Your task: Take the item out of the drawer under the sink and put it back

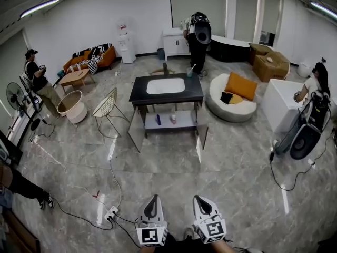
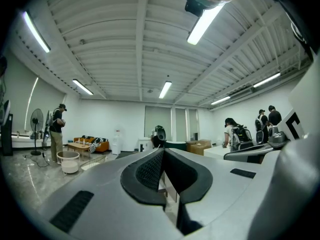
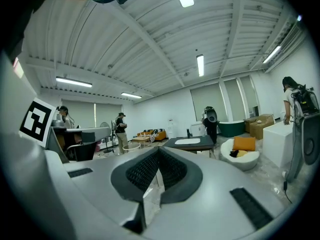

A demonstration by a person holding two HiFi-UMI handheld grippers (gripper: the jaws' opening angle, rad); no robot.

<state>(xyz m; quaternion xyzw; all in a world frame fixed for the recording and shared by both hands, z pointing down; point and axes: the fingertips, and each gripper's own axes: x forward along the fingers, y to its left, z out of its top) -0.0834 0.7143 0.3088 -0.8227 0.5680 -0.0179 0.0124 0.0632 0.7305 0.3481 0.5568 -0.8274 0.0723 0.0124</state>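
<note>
The dark-topped sink cabinet (image 1: 166, 91) with a white basin stands mid-room, several steps ahead of me, its two lower doors swung open. On its low shelf lie a small blue item (image 1: 158, 119) and a pale pink-topped item (image 1: 172, 119). My left gripper (image 1: 153, 200) and right gripper (image 1: 200, 200) hover side by side at the bottom of the head view, far from the cabinet. Both are shut with nothing between the pads. The left gripper (image 2: 163, 152) points into the room; past the right gripper (image 3: 158, 151) the sink cabinet (image 3: 189, 143) shows in the distance.
A wire chair (image 1: 107, 105) and a round white tub (image 1: 72, 107) stand left of the cabinet. A white beanbag seat with an orange cushion (image 1: 233, 96) lies to its right. Cables and a power strip (image 1: 110, 213) cross the floor near me. People stand at left (image 1: 38, 80), back (image 1: 198, 36) and right (image 1: 315, 91).
</note>
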